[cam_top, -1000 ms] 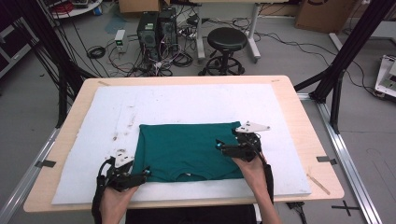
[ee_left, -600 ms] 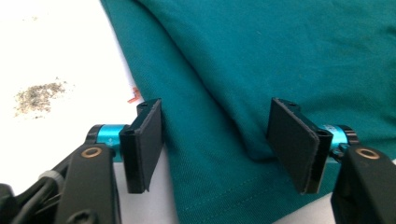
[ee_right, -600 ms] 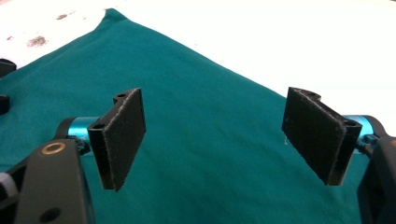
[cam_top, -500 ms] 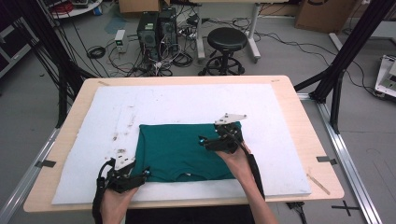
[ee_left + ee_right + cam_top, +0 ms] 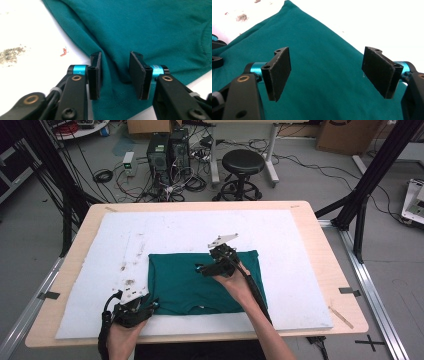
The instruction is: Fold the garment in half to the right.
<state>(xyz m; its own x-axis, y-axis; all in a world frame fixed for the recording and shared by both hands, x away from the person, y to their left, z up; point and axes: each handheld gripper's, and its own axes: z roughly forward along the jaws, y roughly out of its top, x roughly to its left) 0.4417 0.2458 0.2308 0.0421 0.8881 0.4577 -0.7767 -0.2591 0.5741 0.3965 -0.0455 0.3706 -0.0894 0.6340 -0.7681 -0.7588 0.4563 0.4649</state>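
Observation:
A teal garment (image 5: 190, 280) lies folded flat on the white mat (image 5: 300, 235), toward the near side. My left gripper (image 5: 152, 306) rests at the garment's near left corner. In the left gripper view it is open (image 5: 115, 75), its pads straddling a hemmed fold of the teal cloth (image 5: 150, 30). My right gripper (image 5: 200, 269) hovers over the middle of the garment, a hand behind it. In the right gripper view it stands wide open (image 5: 329, 72) above smooth cloth (image 5: 319, 50), with nothing between the pads.
The mat covers most of a wooden table (image 5: 345, 285). Dark stains (image 5: 127, 265) mark the mat left of the garment. Beyond the far edge stand a black stool (image 5: 243, 162), computer towers (image 5: 165, 147) and cables. Black frame posts (image 5: 370, 180) rise at the right.
My right gripper has moved left from the garment's right edge to over its middle and slightly farther away. The left gripper has stayed at the near left corner.

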